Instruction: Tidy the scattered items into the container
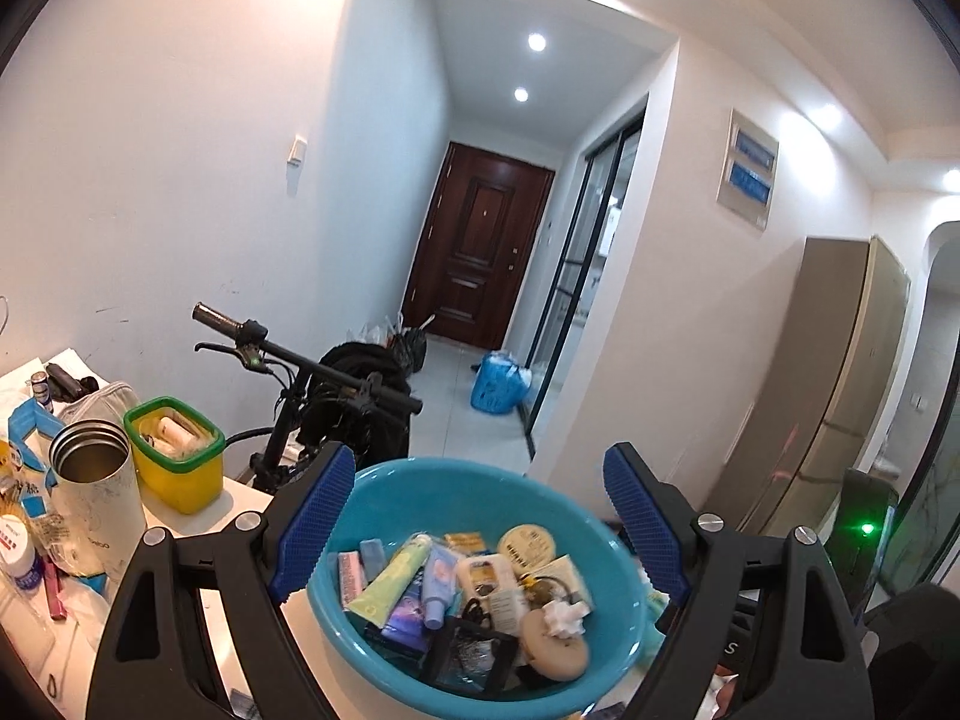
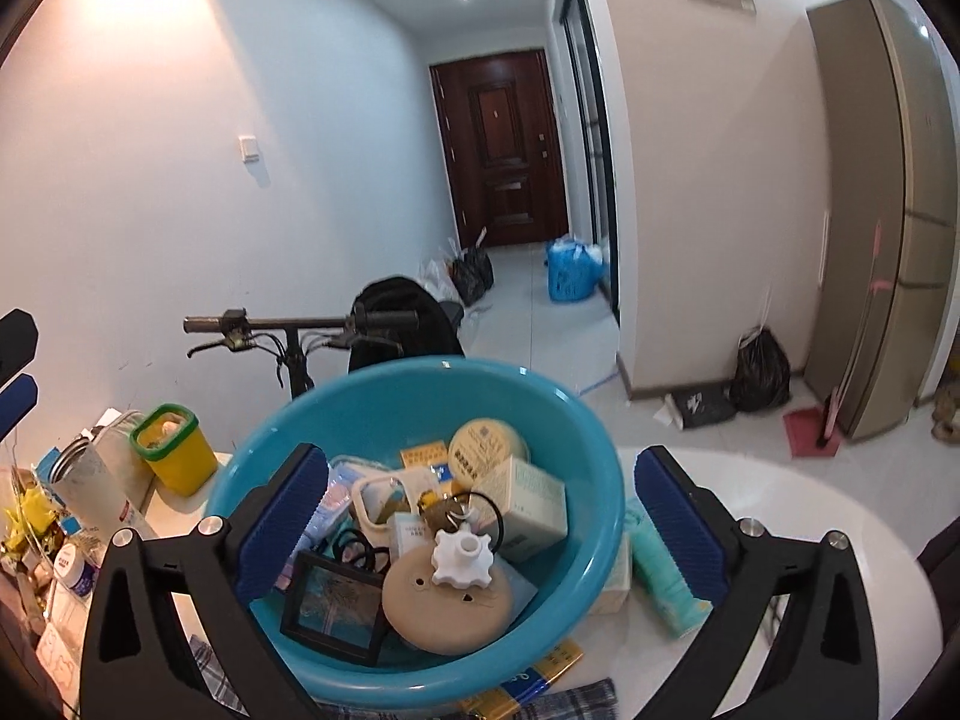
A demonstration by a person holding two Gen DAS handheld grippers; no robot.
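A: Where is the round teal plastic basin [image 2: 558, 516]?

B: On the white tabletop [image 2: 780, 498], near its far edge, filled with tubes, boxes, a black picture frame [image 2: 333, 606] and a white star-shaped knob [image 2: 459, 558].

A: And the left gripper [image 1: 474, 516]?

B: Spread wide with nothing held, its blue pads on either side of the basin, not touching it.

A: The right gripper [image 2: 480, 522]?

B: Also released and empty. A mint-green packet [image 2: 660, 582] lies just beside the basin, outside it.
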